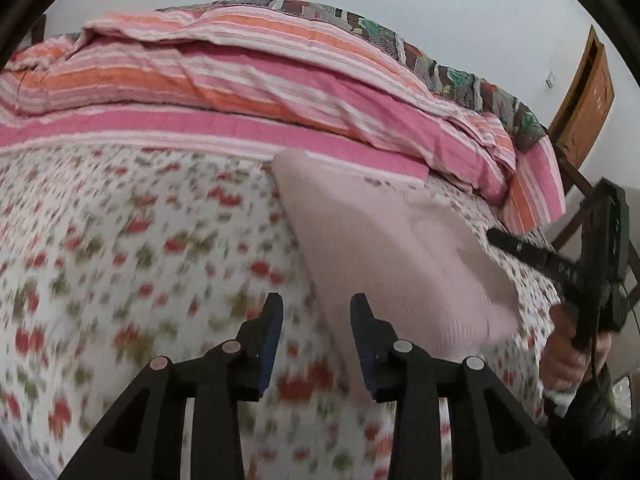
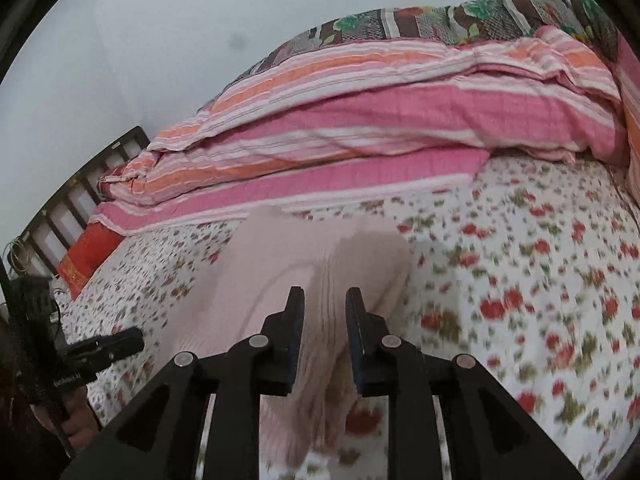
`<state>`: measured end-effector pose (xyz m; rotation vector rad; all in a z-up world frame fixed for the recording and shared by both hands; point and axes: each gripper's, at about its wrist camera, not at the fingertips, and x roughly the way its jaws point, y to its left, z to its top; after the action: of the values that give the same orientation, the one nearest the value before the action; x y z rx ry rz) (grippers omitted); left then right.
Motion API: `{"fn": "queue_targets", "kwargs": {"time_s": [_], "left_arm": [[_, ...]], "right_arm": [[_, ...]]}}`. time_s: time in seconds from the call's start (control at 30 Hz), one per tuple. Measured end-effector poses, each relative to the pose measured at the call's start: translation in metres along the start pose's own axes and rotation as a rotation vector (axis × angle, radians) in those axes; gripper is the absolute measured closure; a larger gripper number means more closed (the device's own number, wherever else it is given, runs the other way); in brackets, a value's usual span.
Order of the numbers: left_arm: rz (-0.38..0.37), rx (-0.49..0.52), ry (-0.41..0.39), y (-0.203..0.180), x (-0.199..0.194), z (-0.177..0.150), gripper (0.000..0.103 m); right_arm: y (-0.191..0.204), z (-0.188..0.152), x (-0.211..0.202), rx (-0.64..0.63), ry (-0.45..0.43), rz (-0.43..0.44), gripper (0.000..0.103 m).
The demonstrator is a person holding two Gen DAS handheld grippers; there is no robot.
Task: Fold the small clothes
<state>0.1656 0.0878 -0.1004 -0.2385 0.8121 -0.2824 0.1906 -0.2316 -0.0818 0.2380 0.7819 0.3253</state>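
Observation:
A pale pink knit garment (image 1: 400,248) lies partly folded on the flowered bed sheet (image 1: 120,260). In the left wrist view my left gripper (image 1: 317,308) hangs open over the sheet just left of the garment's near edge, with nothing between its fingers. My right gripper (image 1: 494,236) shows at the garment's right side, held by a hand (image 1: 568,360). In the right wrist view my right gripper (image 2: 325,298) stands a little open over the garment (image 2: 280,256). A ribbed fold runs between its fingers, and the pads do not look pressed on it. The left gripper (image 2: 136,338) is at the far left.
A pink and orange striped quilt (image 1: 240,92) is piled along the far side of the bed, with a dark flowered blanket (image 2: 400,20) behind it. A red pillow (image 2: 88,256) and a dark slatted headboard (image 2: 72,200) stand at one end. Wooden furniture (image 1: 584,100) stands by the wall.

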Motion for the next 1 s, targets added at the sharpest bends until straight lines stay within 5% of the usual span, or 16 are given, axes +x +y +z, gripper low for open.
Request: {"fn": "queue_targets", "kwargs": {"time_s": [0.2,1.0], "left_arm": [[0.028,0.024,0.016,-0.015,0.048,0.032,0.069],[0.093,0.087,-0.016,-0.018,0.095,0.053,0.06]], "right_arm": [[-0.015,-0.007,0.049,0.001,0.124,-0.087,0.084],[-0.021,0.009,0.059,-0.044,0.102,-0.152,0.084]]}}
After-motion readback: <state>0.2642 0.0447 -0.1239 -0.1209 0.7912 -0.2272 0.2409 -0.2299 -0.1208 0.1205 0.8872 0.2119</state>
